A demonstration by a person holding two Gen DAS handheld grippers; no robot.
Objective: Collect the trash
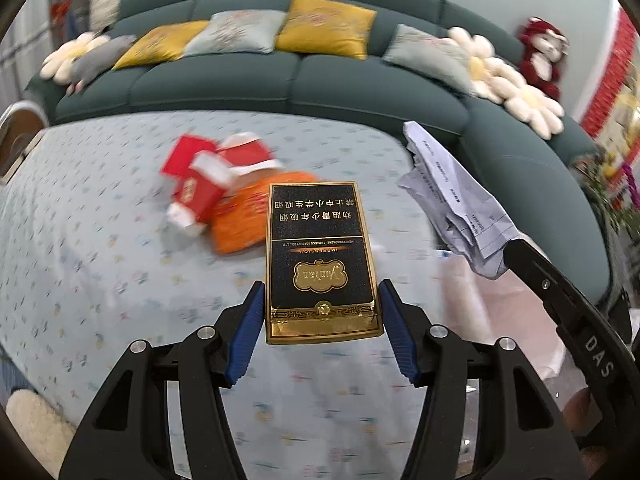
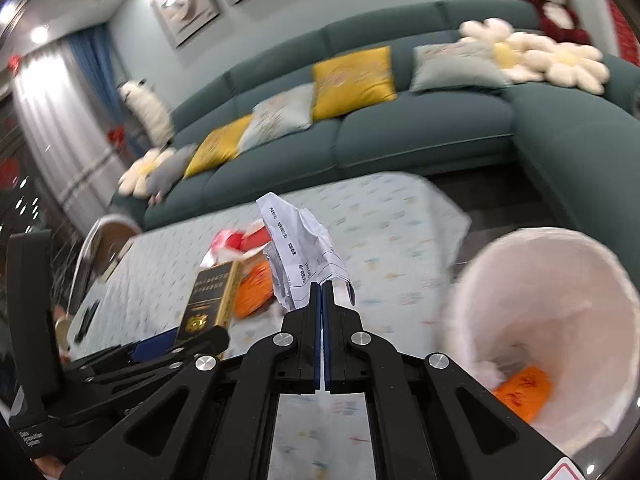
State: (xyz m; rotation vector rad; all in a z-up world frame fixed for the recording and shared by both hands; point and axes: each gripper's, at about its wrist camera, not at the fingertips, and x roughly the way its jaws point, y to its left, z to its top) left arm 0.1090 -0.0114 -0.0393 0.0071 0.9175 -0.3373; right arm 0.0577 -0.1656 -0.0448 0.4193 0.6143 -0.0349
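Left hand-held gripper [image 1: 322, 320] pinching black-and-gold rigid cardboard cigarette box [image 1: 320, 256], frame centre, above worktop [image 1: 100, 260]; stiff, light, held by long sides. Right hand-held gripper [image 2: 322, 286] pressed together on crumpled white printed paper [image 2: 304, 248]; soft, featherlight, held by edge. White-lined bin [image 2: 560, 300] lower right.

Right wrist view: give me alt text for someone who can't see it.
The right gripper, shut on a crumpled sheet of printed paper, holds it above a table with a light patterned cloth. A white-lined bin with orange trash inside sits at lower right; the left gripper holds a black and gold cigarette box at left.
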